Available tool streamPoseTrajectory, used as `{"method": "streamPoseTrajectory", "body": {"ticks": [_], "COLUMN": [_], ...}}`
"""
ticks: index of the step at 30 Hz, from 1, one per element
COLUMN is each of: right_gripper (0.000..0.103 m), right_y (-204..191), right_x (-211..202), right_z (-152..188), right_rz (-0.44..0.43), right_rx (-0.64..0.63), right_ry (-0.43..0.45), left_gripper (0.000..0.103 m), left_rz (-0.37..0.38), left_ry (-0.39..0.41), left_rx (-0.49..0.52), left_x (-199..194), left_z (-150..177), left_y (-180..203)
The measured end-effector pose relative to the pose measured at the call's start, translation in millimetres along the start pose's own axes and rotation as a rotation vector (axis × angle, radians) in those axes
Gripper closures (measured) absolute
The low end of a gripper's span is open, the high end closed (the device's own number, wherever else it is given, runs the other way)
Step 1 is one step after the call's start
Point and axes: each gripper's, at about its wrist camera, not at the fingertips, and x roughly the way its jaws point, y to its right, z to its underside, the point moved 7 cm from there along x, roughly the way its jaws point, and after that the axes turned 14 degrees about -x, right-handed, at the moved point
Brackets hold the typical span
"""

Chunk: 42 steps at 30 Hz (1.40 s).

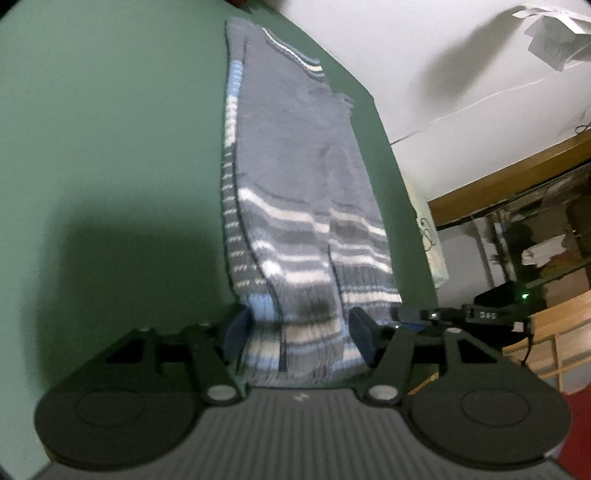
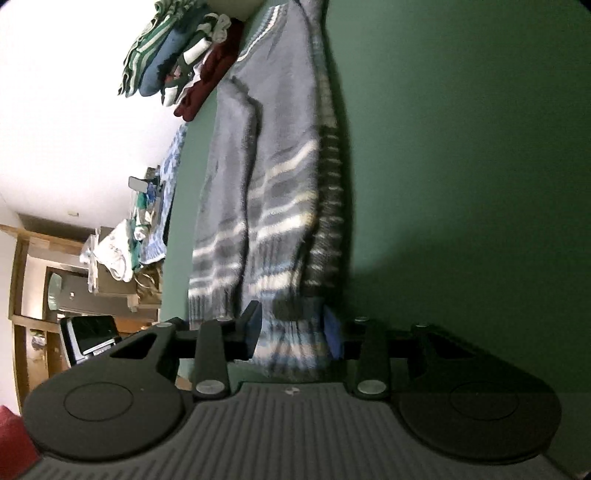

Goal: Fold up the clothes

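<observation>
- The left gripper (image 1: 301,334) sits low in the middle of the left wrist view, its jaws spread to either side of the ribbed hem of a grey-blue striped sweater (image 1: 295,177). The knit runs between the blue pads (image 1: 360,332), but the blur hides whether they press on it or only flank it.
- The right gripper (image 2: 291,332) sits low in the middle of the right wrist view, its jaws drawn in on a bunched hem of the same sweater (image 2: 266,155), and both blue pads lie against the knit.
- The sweater lies stretched in a long band on a green table top (image 1: 110,147), running from the grippers toward the upper middle of both frames; white, light blue and dark grey stripes cross it near the hem.
- Each gripper body carries a small pale mark in the middle of its ridged grey plate, too small to read.
- At the right of the left wrist view, a dark device (image 1: 480,314) shows pale characters that are too blurred to read, with a green light (image 1: 523,295) just above it.
- In the upper left of the right wrist view, a pile of folded clothes (image 2: 177,59) in green stripes, blue, white and dark red rests at the table's far edge, just beside the sweater's far end.
- Further down the left edge of that view stand cluttered wooden shelves (image 2: 110,258) and a dark screen (image 2: 92,336).
- White papers (image 1: 554,33) hang on the wall in the upper right of the left wrist view.
</observation>
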Motion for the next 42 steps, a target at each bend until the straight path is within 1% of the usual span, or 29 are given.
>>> {"method": "streamPoseTrajectory", "body": {"ticks": [1, 2, 3, 4, 5, 7, 8, 11, 13, 17, 23, 27, 29, 34, 38, 42], "right_gripper": [0.065, 0.068, 0.075, 0.077, 0.078, 0.080, 0.080, 0.080, 0.081, 0.081, 0.081, 0.083, 0.085, 0.087, 0.087, 0.087], "right_y": [-1, -2, -2, -1, -1, -1, -1, -4, -9, -19, -23, -21, -17, -5, 2, 12], "right_x": [4, 6, 8, 7, 7, 4, 3, 2, 0, -7, -14, -17, -14, -2, 5, 8], "right_z": [-1, 0, 0, 1, 1, 2, 3, 1, -3, -15, -40, -64, -77, -100, -112, -122], "right_rz": [-0.005, -0.010, -0.009, -0.002, 0.004, 0.021, 0.028, 0.042, 0.024, -0.030, -0.098, -0.140, -0.147, -0.149, -0.154, -0.144], "right_rx": [0.005, 0.010, 0.015, 0.016, 0.018, 0.012, 0.009, -0.005, -0.006, 0.005, 0.061, 0.105, 0.126, 0.179, 0.193, 0.203], "right_ry": [0.003, 0.005, 0.005, 0.003, 0.002, 0.002, 0.001, -0.004, 0.008, 0.052, 0.130, 0.201, 0.227, 0.259, 0.272, 0.285], "left_gripper": [0.048, 0.051, 0.055, 0.069, 0.083, 0.084, 0.087, 0.091, 0.093, 0.094, 0.094, 0.094, 0.094, 0.094, 0.094, 0.094], "left_rz": [0.003, 0.004, 0.001, -0.006, -0.016, -0.011, -0.011, -0.043, -0.061, -0.025, -0.008, 0.006, 0.016, 0.000, -0.023, -0.043], "left_ry": [-0.005, -0.007, -0.007, -0.006, -0.004, -0.012, -0.015, -0.012, -0.010, 0.027, 0.107, 0.140, 0.148, 0.153, 0.187, 0.180], "left_rx": [0.007, 0.014, 0.022, 0.026, 0.024, -0.005, -0.018, 0.010, 0.033, 0.014, 0.022, 0.001, -0.028, -0.129, -0.141, -0.131], "left_x": [2, 3, 2, 1, 0, -2, -2, -2, -4, -19, -32, -30, -25, -11, -1, 11], "left_z": [-2, -3, -4, -4, -5, -6, -7, -7, -8, -21, -53, -77, -89, -118, -140, -155], "left_y": [1, 1, 0, -3, -6, -14, -16, -11, -4, 14, 46, 55, 56, 50, 49, 50]}}
